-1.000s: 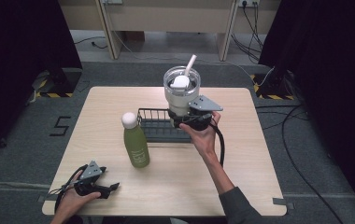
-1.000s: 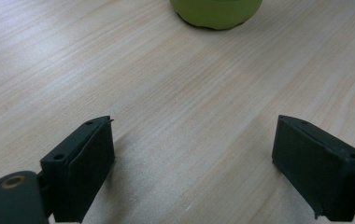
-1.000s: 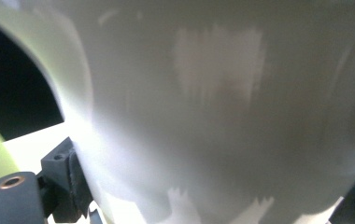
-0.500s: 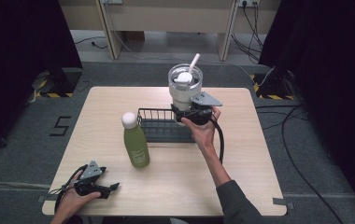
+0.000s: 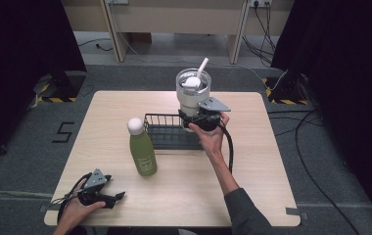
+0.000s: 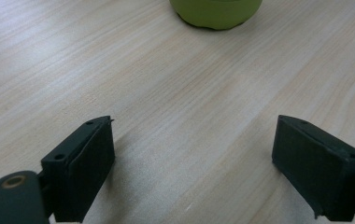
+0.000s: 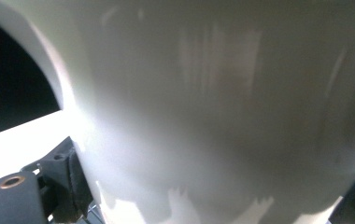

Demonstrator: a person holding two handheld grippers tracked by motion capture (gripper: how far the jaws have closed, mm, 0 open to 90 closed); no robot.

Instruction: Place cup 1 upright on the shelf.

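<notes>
The right gripper [image 5: 192, 119] is clamped on the lower body of a white tumbler [image 5: 192, 93], which stands upright with a clear lid and a white straw [image 5: 201, 66] slanting out of it; the tumbler sits directly ahead of the gripper, toward the table's [image 5: 252, 161] far edge, over the right end of a black wire rack [image 5: 167, 131]; whether its base touches the rack I cannot tell. In the right gripper view the tumbler's pale wall [image 7: 222, 107] presses right up between the two jaws. A green bottle [image 5: 142, 149] with a white cap stands upright just left of the rack, near the table's middle. The left gripper [image 5: 111, 198] lies low at the near left corner, held by a hand [image 5: 76, 211]; its jaws stand wide apart with bare wood between them, and the bottle's base [image 6: 215, 11] sits well ahead of them, apart.
</notes>
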